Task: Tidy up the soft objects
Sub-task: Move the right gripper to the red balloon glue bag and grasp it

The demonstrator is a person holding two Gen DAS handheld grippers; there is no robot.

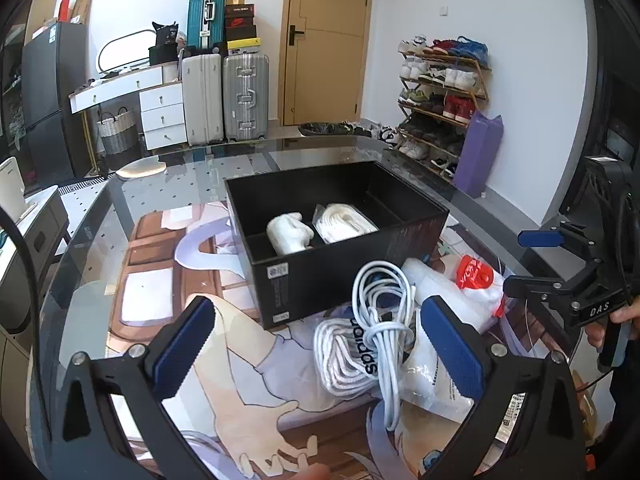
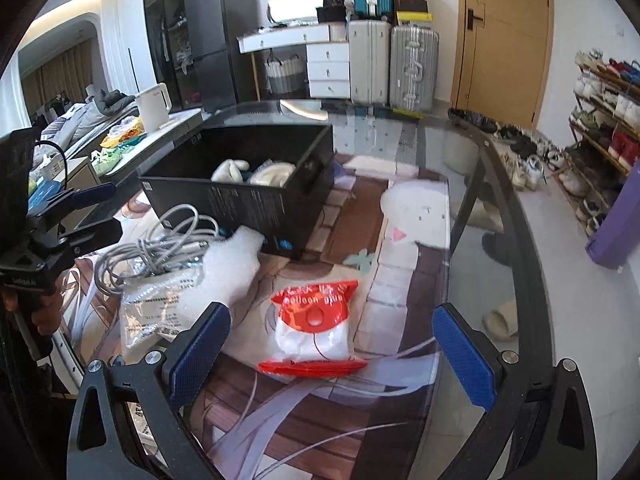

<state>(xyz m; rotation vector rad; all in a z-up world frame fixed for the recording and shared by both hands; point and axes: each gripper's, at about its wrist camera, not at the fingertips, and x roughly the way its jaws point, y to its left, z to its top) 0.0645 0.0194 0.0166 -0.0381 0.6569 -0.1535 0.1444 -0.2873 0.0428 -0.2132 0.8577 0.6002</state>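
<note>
From the left wrist view, the left gripper [image 1: 316, 344] has its jaws spread wide and holds nothing. Between the blue pads lie a coiled cable [image 1: 386, 312] and, under it, a bagged rope [image 1: 340, 354] with "adidas" print; the cable hides part of the bag. Right of them sits a clear packet [image 1: 436, 384] whose print is too small to read, and a white roll [image 1: 448, 292] that the right pad partly covers. Farther right is a red-topped bag [image 1: 476, 276], its lower half hidden. Beyond these stands the black box [image 1: 328, 276] on the glass table [image 1: 92, 232]; inside, a white bundle [image 1: 290, 232] lies in the left compartment and a bagged rope coil [image 1: 344, 222] in the middle one. The right compartment's floor is hidden by the wall. The right gripper [image 1: 538, 256] enters at the right edge, its jaws apart.

From the right wrist view, the right gripper [image 2: 328, 354] is wide open and empty above the red-topped bag [image 2: 314, 328], which lies flat on the mat between the pads. To the left lie the white roll [image 2: 234, 264], the clear packet [image 2: 160, 312] and the cable [image 2: 160, 240], just near the box [image 2: 248, 208]. The box contents are blurred white shapes. The left gripper [image 2: 90, 210] shows at the left edge, cut off, its jaws apart.
</note>
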